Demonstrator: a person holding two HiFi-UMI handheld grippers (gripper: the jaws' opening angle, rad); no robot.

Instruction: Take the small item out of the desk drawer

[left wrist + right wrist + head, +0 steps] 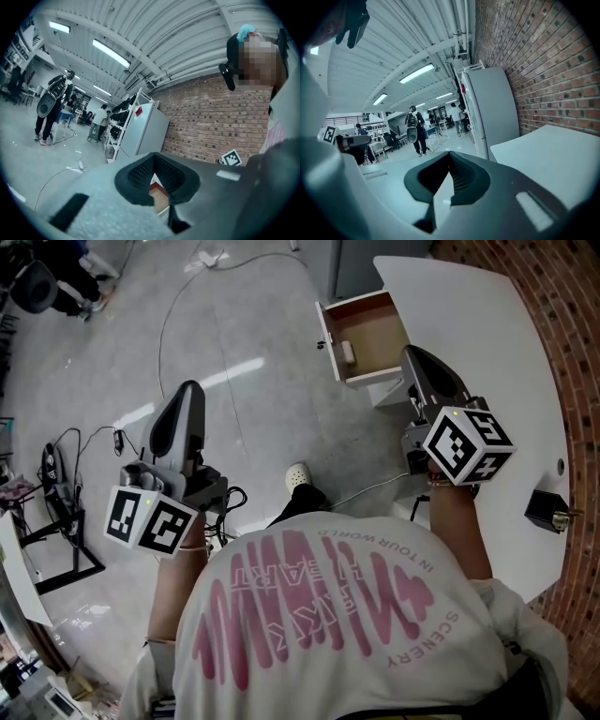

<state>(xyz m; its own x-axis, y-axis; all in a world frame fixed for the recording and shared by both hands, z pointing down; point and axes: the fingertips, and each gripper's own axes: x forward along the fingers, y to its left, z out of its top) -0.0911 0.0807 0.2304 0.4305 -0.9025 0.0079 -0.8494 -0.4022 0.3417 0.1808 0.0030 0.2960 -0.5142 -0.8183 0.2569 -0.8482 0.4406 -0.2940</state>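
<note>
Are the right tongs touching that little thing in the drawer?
Apart. Head view: bare floor of the drawer shows between the right tongs and the small item.

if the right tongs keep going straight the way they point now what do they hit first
Probably the open drawer, at its side next to the white desk; depth is unclear.

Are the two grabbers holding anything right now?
Nothing is held. The left gripper and the right gripper are both shut and empty; the small pale item lies in the open brown-lined desk drawer.
</note>
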